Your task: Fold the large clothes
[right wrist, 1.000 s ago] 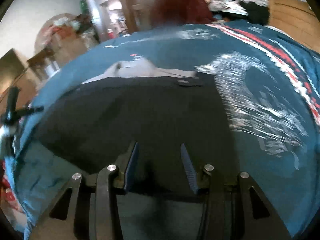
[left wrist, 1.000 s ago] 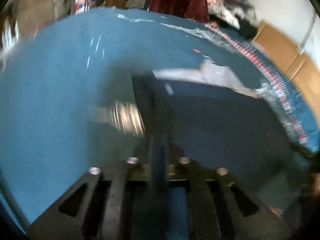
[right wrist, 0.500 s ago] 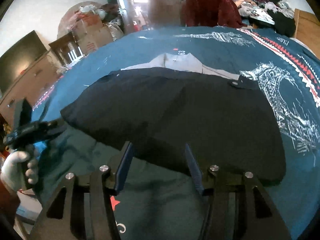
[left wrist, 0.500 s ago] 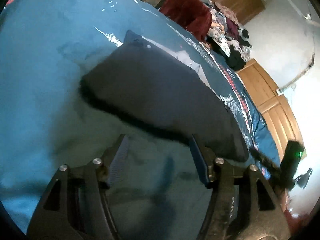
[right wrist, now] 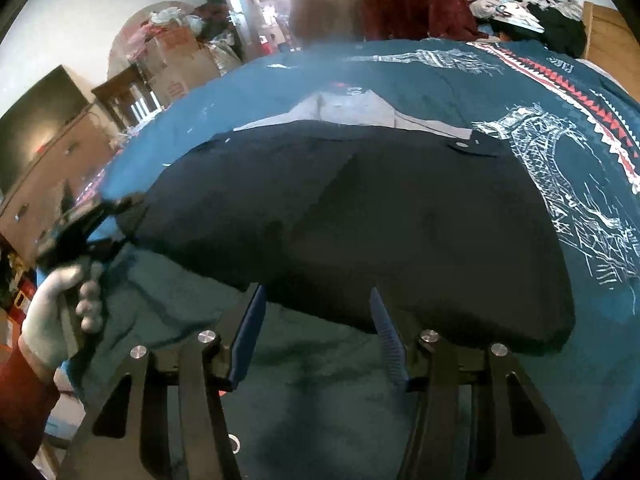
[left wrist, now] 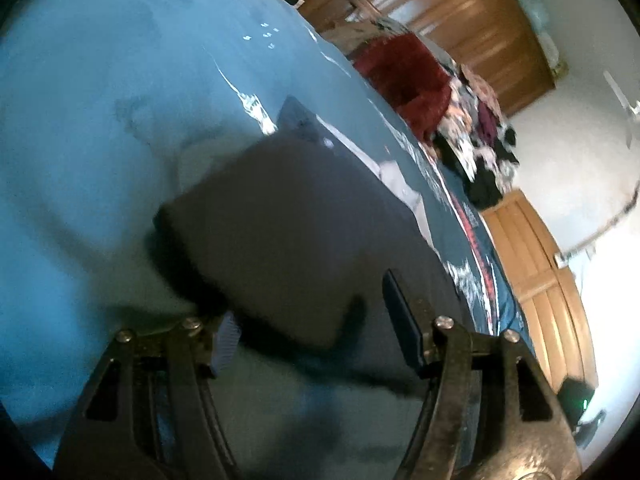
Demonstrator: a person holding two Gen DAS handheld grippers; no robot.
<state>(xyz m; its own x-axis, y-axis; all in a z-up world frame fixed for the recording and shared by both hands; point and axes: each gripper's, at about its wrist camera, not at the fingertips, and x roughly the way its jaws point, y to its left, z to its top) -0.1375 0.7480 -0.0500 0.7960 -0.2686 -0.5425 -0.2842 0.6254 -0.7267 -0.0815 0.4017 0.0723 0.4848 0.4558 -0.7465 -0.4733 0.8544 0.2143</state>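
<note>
- Dark garment [right wrist: 360,216] lay folded mid-frame on the bed [right wrist: 460,80]; it looked soft, limp and light
- Left tool [left wrist: 316,326] and right tool [right wrist: 316,332] gaped empty
- Best held at the near hem corners

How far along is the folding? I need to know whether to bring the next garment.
Done: the dark garment lies folded into a flat block on the teal bedspread. In hand: nothing; the left gripper and right gripper are both open at its near edge. Left: perhaps one more fold.
</note>
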